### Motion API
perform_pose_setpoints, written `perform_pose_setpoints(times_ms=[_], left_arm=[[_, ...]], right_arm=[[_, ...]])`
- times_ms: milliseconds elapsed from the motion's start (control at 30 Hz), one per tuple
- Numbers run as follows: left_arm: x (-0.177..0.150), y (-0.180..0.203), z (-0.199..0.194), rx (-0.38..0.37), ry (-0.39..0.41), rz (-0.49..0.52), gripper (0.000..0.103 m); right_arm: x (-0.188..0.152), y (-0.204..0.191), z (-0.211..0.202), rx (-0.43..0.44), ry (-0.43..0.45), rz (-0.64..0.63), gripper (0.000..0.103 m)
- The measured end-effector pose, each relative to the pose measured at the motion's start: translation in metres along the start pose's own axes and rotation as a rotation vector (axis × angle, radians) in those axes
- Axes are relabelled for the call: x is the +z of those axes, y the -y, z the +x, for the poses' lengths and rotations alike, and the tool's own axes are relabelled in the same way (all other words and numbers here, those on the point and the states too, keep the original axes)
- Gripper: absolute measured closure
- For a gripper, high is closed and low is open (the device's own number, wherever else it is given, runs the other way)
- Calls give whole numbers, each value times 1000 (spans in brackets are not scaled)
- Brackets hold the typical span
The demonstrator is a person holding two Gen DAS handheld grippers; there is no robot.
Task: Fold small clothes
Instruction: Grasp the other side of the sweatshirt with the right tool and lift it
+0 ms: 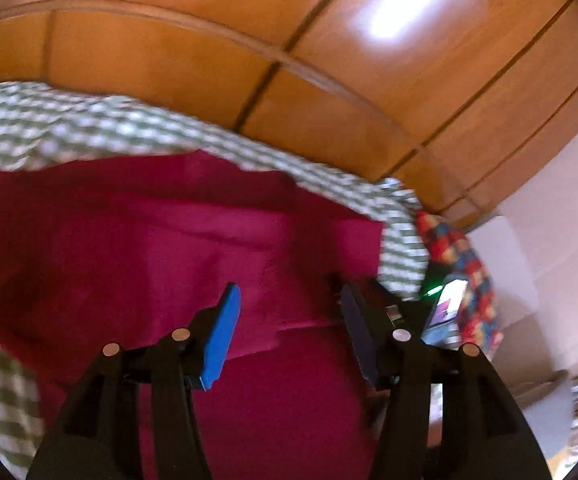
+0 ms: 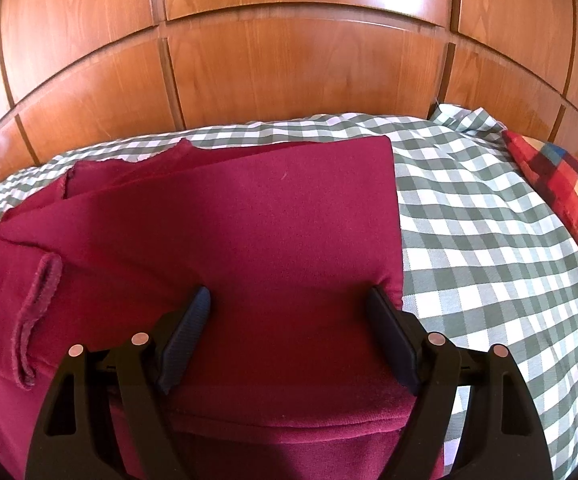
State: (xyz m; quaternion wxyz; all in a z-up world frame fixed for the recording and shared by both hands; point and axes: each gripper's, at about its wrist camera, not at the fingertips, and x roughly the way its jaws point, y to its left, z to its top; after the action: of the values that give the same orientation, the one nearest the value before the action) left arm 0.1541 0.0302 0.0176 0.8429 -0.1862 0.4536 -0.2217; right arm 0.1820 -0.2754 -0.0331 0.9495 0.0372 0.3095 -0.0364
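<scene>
Green-check sheet (image 2: 489, 240), wood headboard (image 2: 289, 60), plaid pillow (image 2: 561, 184) at rt.

Bed with a green-and-white checked sheet (image 2: 489, 248), dark red garment (image 2: 257, 232) lying flat and partly folded on the sheet, red, blue and yellow plaid cloth (image 2: 561, 184), perhaps a blanket, at the bed's right edge

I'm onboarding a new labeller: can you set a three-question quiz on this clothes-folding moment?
1. True or false: the right tongs are clamped shut on the maroon garment.
2. What pattern is the sheet under the garment? A striped, B green-and-white checked, C plain
3. What stands behind the bed?

Key: 1 false, they stand open over the cloth; 2 B; 3 wooden panelling.
</scene>
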Motion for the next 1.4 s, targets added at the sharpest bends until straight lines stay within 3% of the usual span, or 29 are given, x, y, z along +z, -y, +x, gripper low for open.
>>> perform_pose_setpoints(times_ms=[133,233,333,433,600,700,733,767,800,867,900,1100,1233,1400], left_arm=[[-36,-43,4,132,-15,-47,53],[-60,-67,13,190,-42,-89,58],[-82,-63,18,258,13,32,64],[-96,-47,24,346,40,147,61],[-100,-41,24,346,71,173,60],[-102,-45,21,330,86,170,58],[-102,-46,21,323,88,168,57],[-103,-46,20,320,89,169,56],[-103,-46,20,317,91,171,54],[-103,-45,20,308,92,176,51],[-107,-47,16,300,92,178,49],[-107,-48,16,278,94,183,43],[-106,-49,16,270,95,180,42],[-104,-49,17,268,93,182,41]], right_arm=[[0,0,0,-2,0,1,24],[1,-1,0,-10,-5,-4,24],[6,-1,-9,4,-29,32,25],[12,-17,-36,162,-7,73,32],[13,-83,-52,420,-50,-32,33],[5,-120,-34,427,-142,-118,34],[-1,-134,-22,397,-188,-157,47],[-5,-142,-17,374,-205,-176,54],[-7,-149,-17,345,-184,-199,56],[-3,-157,-27,360,-177,-221,89],[2,-159,-35,359,-156,-232,95],[52,-148,-110,365,78,-253,96],[94,-110,-165,352,251,-179,96],[113,-63,-181,231,310,-138,96]])
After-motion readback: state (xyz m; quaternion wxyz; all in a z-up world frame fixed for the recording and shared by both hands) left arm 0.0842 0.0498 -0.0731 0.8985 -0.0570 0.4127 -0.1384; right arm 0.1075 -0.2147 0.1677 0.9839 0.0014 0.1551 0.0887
